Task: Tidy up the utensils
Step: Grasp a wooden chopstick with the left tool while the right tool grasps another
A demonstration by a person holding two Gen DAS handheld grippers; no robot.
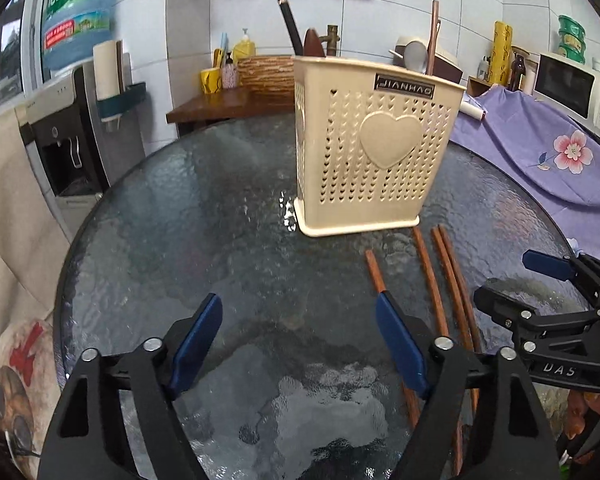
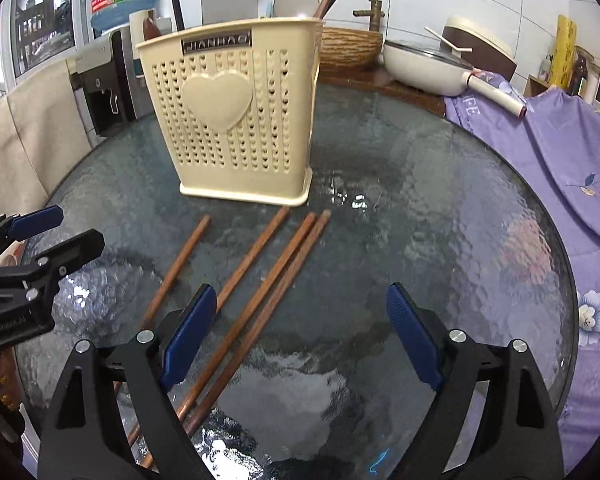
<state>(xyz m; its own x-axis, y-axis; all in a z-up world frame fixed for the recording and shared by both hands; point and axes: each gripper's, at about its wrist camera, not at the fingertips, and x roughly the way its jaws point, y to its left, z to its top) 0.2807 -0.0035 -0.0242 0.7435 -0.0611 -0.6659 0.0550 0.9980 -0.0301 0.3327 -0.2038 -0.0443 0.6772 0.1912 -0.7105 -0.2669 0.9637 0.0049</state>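
1. Four brown wooden chopsticks point(image 2: 236, 288) flat on round textured-glass table point(image 2: 440, 208), at 6 o'clock of cream perforated plastic holder point(image 2: 236, 120).
2. Left gripper point(image 1: 300, 344): spread, empty.
3. Right gripper point(image 2: 300, 336): spread, empty, above chopsticks.

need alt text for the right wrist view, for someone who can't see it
Four brown wooden chopsticks lie loose on a round textured glass table, in front of a cream perforated utensil holder with a raised heart. The right gripper hangs open above the table, holding nothing, and the left gripper, also open, shows at the left edge.
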